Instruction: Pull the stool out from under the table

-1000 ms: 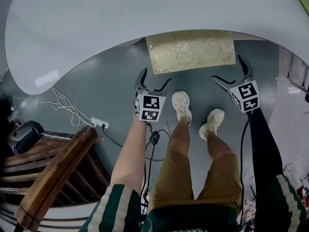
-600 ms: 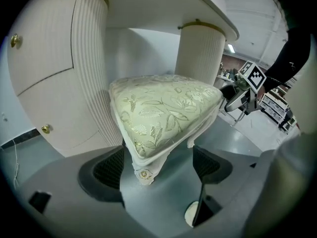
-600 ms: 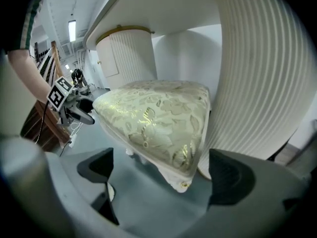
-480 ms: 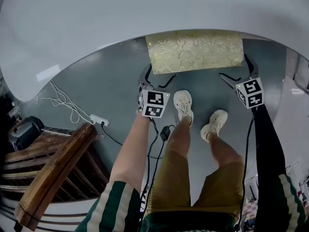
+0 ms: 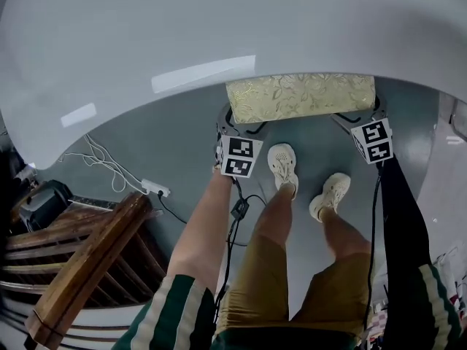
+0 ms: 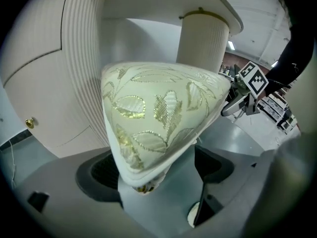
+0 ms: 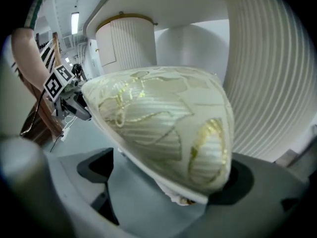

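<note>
The stool (image 5: 300, 97) has a cream cushion with gold leaf embroidery and sits mostly under the white table top (image 5: 146, 35); only its front strip shows in the head view. My left gripper (image 5: 239, 122) is at the stool's front left corner, my right gripper (image 5: 359, 115) at the front right corner. In the left gripper view the stool's corner (image 6: 148, 128) fills the space between the wide jaws of the left gripper (image 6: 156, 175). In the right gripper view the other corner (image 7: 168, 128) sits likewise inside the right gripper (image 7: 168, 182). Both are open, not clamped.
Ribbed white table pedestals (image 6: 203, 43) stand behind the stool, and a cabinet (image 6: 44, 88) to its left. The person's feet (image 5: 283, 168) are just in front of the stool. A power strip with cables (image 5: 155, 189) and a wooden railing (image 5: 80, 261) lie to the left.
Both grippers have moved forward, and the stool's front corners now sit between their jaws. The head leaned forward, so the table top hides more of the stool.
</note>
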